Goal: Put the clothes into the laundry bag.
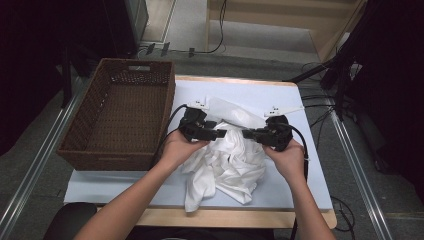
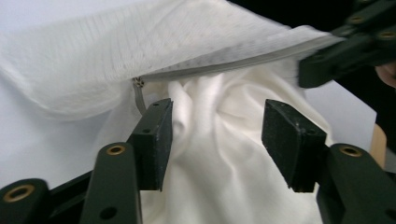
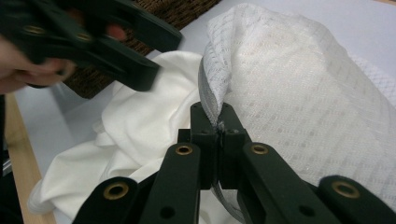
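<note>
A white mesh laundry bag (image 1: 235,112) lies mid-table with a crumpled white garment (image 1: 225,167) spilling out of its mouth toward the front edge. My right gripper (image 3: 218,116) is shut on the bag's zippered rim (image 3: 212,93) and holds the mesh (image 3: 289,93) lifted. My left gripper (image 2: 217,126) stands open in front of the bag's mouth. The garment (image 2: 219,154) bulges between and behind its pads, and the zipper edge (image 2: 224,65) runs just above. In the high view both grippers (image 1: 220,134) (image 1: 247,134) face each other over the cloth.
A large brown wicker basket (image 1: 137,64) stands empty at the left of the white table top (image 1: 280,180), close to my left hand. Cables and a dark stand lie beyond the table's right edge. Bare table shows at the front left and right.
</note>
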